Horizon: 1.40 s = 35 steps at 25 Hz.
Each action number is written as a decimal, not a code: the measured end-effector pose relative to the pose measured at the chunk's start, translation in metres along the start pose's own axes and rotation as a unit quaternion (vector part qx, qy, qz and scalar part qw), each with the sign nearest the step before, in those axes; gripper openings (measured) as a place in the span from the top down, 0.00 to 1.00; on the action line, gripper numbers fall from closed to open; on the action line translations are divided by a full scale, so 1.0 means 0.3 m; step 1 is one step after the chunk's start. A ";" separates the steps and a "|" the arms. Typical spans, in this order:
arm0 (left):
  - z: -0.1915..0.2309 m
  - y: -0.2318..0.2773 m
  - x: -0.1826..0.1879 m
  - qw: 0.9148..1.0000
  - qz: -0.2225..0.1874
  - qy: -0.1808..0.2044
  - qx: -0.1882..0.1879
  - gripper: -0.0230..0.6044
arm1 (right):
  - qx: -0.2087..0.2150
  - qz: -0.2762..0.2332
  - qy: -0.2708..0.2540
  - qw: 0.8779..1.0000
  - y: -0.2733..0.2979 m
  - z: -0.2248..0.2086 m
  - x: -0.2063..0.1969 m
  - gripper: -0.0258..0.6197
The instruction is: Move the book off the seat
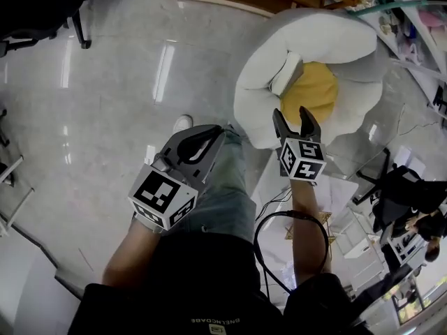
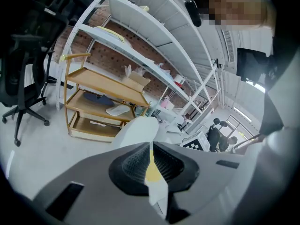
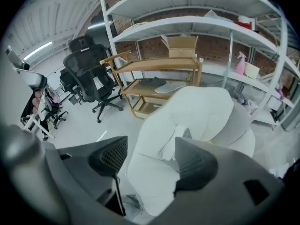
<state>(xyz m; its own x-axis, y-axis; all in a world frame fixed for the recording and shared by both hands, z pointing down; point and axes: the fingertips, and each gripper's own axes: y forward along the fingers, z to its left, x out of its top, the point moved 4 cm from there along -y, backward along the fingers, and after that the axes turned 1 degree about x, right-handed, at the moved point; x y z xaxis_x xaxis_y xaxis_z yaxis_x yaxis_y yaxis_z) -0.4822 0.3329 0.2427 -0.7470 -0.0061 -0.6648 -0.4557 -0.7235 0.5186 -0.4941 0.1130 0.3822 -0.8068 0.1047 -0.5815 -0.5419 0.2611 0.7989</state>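
The left claw [image 1: 213, 139] hangs over the floor [image 1: 105, 103] beside the person's leg [image 1: 227, 187], its jaws closed together with nothing between them. Just right of it, the right claw [image 1: 291, 117] has its jaws wide apart and empty. It points at the near edge of the white seat [image 1: 335, 40] without touching it. The book [image 1: 286, 74] lies tilted on the seat's left side, leaning against the white padding beside the yellow cushion [image 1: 321, 93]. Shelves [image 1: 419, 26] stand at far right.
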 end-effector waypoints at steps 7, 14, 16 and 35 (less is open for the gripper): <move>0.111 0.104 -0.106 1.000 0.008 -0.010 0.002 0.95 | -0.013 0.028 -0.016 0.999 0.192 -0.044 -0.092 0.45; 0.198 0.185 -0.167 1.000 0.010 -0.023 0.005 0.95 | -0.037 0.053 -0.014 0.998 0.361 -0.091 -0.172 0.45; 0.220 0.201 -0.187 1.000 0.013 -0.025 0.008 0.95 | -0.044 0.060 -0.015 0.997 0.408 -0.107 -0.199 0.45; 0.367 0.408 -0.415 0.997 0.061 -0.051 -0.005 0.95 | -0.144 0.085 -0.015 0.986 0.713 -0.249 -0.425 0.44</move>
<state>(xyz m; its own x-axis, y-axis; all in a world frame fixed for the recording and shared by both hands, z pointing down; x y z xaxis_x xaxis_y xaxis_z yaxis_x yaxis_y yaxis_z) -0.4981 0.3211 0.4481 -0.8417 -0.0250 -0.5393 -0.3545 -0.7278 0.5870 -0.5248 0.0837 0.6388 -0.8870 0.1537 -0.4355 -0.4467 -0.0460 0.8935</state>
